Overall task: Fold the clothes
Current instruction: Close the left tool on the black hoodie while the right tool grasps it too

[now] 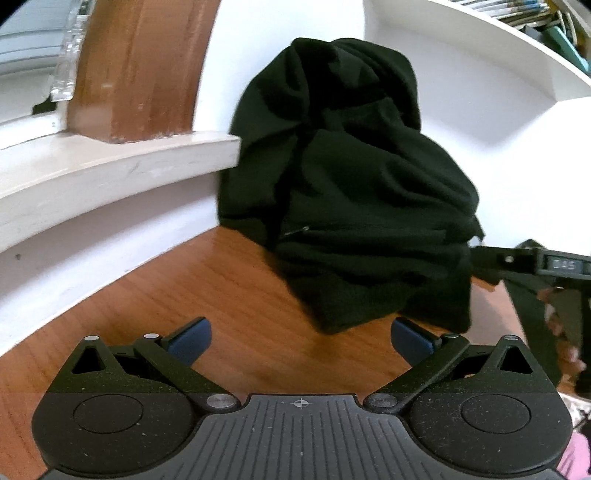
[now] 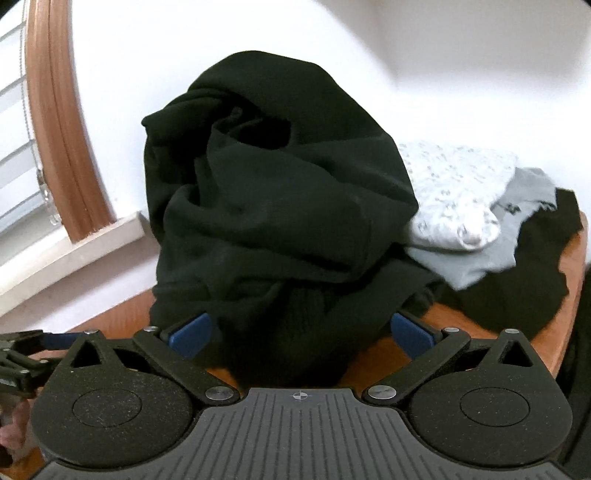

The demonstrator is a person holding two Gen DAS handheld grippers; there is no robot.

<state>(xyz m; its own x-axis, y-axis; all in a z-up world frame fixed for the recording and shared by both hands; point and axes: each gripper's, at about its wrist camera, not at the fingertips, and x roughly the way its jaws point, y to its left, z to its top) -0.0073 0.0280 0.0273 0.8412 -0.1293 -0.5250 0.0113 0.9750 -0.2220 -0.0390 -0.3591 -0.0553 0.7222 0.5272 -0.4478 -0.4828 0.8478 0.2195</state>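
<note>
Both released: left gripper over bare wooden table, right gripper straddling heaped black garment; white patterned cloth and grey cloth just beside, windowsill nearby

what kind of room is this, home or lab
Most likely a home room. A wooden table stands against a white wall by a window sill with blinds, books sit on a shelf, and loose clothes lie beside the black heap.

left gripper: my jaws wide apart, empty, held low and level | right gripper: my jaws wide apart, level
</note>
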